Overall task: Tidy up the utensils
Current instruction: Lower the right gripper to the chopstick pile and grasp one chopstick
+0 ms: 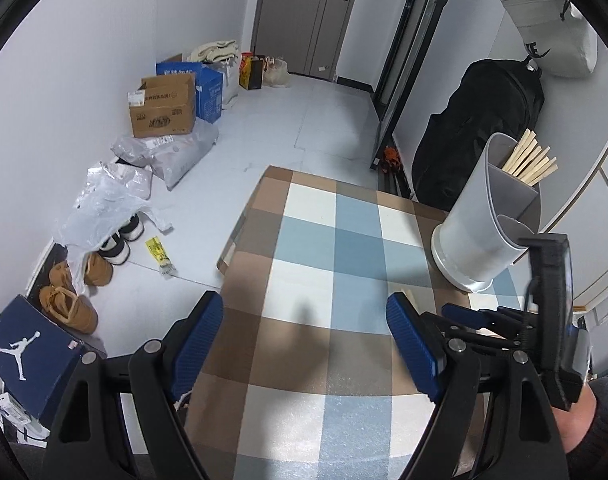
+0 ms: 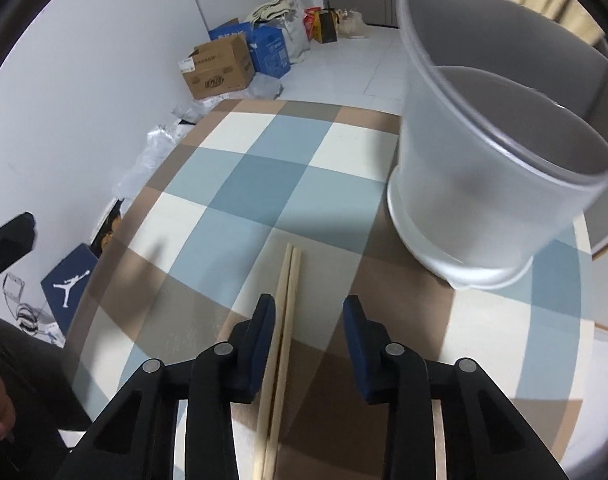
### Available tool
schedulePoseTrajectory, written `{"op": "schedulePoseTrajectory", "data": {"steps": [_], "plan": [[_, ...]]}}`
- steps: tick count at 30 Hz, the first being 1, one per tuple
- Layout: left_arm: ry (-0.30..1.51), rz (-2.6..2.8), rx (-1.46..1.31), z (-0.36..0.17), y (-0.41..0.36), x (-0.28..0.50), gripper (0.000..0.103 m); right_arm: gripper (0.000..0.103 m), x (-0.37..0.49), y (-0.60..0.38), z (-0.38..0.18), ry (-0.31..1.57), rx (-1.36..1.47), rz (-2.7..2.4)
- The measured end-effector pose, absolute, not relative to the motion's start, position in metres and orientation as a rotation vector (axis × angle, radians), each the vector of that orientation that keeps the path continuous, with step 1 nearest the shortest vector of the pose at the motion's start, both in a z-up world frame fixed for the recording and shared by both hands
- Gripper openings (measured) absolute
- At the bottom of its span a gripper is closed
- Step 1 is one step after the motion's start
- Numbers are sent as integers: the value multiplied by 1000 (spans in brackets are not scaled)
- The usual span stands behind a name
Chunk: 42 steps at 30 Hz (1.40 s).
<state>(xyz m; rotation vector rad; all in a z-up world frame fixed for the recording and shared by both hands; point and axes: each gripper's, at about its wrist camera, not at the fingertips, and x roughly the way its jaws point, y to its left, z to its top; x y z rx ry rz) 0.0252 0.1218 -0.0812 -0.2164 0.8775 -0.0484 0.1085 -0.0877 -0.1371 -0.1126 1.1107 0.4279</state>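
Note:
A pair of pale wooden chopsticks (image 2: 285, 280) lies side by side on the checked tablecloth (image 2: 259, 160). My right gripper (image 2: 308, 304) is low over them. The sticks run between its jaws, close against the left pad, with a gap to the right pad, so it is open. A grey divided utensil holder (image 2: 464, 184) stands just beyond, to the right. In the left wrist view the same holder (image 1: 476, 236) carries several chopsticks (image 1: 530, 158) in its far compartment. My left gripper (image 1: 304, 304) hangs open over the cloth with nothing between its fingers.
The table's left edge (image 1: 239, 232) drops to a floor with cardboard boxes (image 1: 163, 106), plastic bags (image 1: 103, 200), tan shoes (image 1: 69, 308) and a dark blue shoe box (image 1: 27, 352). A black bag (image 1: 480, 132) leans on the wall behind the holder.

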Motion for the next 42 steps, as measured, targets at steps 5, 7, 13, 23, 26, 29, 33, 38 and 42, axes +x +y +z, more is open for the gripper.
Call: {"op": "schedulePoseTrajectory", "data": {"steps": [5, 7, 13, 23, 26, 29, 33, 38, 42], "plan": [[893, -67, -256, -83, 127, 26, 80, 29, 108, -79, -142, 1113, -147, 413], [897, -67, -272, -83, 130, 27, 80, 23, 109, -78, -142, 1110, -151, 414], [894, -70, -280, -82, 128, 27, 80, 10, 109, -81, -142, 1102, -160, 398], [902, -78, -281, -82, 127, 29, 80, 9, 109, -97, -138, 1118, -114, 405], [902, -82, -278, -81, 125, 29, 80, 9, 105, -102, -140, 1159, -67, 432], [899, -85, -274, -81, 124, 29, 80, 9, 96, -102, -141, 1178, -17, 476], [904, -85, -272, -81, 123, 28, 80, 10, 85, -92, -144, 1192, -19, 531], [913, -79, -271, -82, 123, 29, 80, 15, 81, -90, -139, 1146, -17, 540], [914, -77, -274, -82, 124, 29, 80, 17, 86, -93, -135, 1122, -17, 522]]}}
